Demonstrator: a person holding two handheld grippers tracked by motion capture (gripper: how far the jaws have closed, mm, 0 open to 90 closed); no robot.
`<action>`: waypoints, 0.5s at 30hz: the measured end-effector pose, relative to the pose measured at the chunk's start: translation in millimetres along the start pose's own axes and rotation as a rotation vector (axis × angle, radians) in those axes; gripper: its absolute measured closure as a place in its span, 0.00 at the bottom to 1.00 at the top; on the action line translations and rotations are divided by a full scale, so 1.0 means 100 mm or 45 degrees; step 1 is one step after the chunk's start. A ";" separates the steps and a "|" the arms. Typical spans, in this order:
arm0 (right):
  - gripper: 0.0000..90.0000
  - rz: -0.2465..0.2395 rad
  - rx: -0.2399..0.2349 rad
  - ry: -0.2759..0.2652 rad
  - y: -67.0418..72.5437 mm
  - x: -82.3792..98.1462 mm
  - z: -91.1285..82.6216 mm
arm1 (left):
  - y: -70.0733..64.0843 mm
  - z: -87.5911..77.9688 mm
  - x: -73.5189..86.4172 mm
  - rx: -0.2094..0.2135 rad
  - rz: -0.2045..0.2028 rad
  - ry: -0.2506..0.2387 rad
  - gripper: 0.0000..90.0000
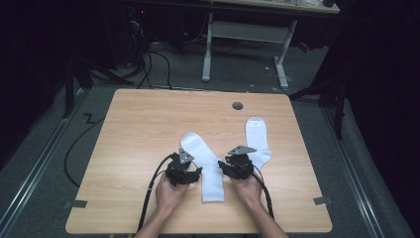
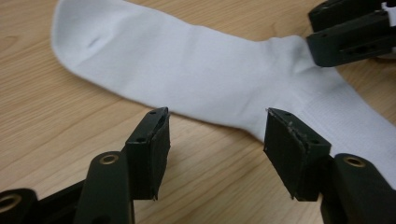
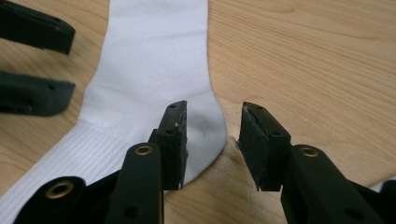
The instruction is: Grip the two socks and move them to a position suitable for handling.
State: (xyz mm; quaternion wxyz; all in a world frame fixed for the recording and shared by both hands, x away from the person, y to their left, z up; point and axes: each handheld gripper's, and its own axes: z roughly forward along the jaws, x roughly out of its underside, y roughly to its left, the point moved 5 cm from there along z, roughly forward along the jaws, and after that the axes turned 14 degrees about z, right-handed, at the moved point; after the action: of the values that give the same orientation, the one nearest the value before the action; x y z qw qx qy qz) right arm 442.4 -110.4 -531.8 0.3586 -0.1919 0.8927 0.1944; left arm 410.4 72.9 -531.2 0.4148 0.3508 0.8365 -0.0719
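Both the left claw (image 2: 217, 123) and right claw (image 3: 212, 119) stand spread, empty, over the limp, light white cotton sock (image 1: 208, 168) on the wooden tabletop (image 1: 138, 129); pinch its heel edge.

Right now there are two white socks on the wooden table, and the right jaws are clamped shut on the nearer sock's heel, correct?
Not quite. The right gripper stands with its jaws open at the heel of the nearer sock, pressing nothing, as the right gripper view shows. There are indeed two white socks on the wooden table; the other sock lies farther right.
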 end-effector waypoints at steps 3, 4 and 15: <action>0.65 -0.003 -0.001 -0.018 0.00 0.01 -0.04 | 0.09 -0.07 0.08 -0.030 -0.035 -0.005 0.46; 0.64 0.000 -0.001 -0.025 0.00 0.02 -0.05 | 0.13 -0.10 0.12 -0.048 -0.046 0.001 0.46; 0.56 -0.037 0.055 -0.066 -0.01 0.04 -0.15 | 0.37 -0.28 0.39 -0.173 -0.078 0.056 0.44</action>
State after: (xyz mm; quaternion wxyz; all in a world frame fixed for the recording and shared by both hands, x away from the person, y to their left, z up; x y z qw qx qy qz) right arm 432.4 -119.3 -524.8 0.3887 -0.1920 0.8841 0.1746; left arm 400.3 133.0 -535.8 0.4168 0.2977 0.8587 -0.0201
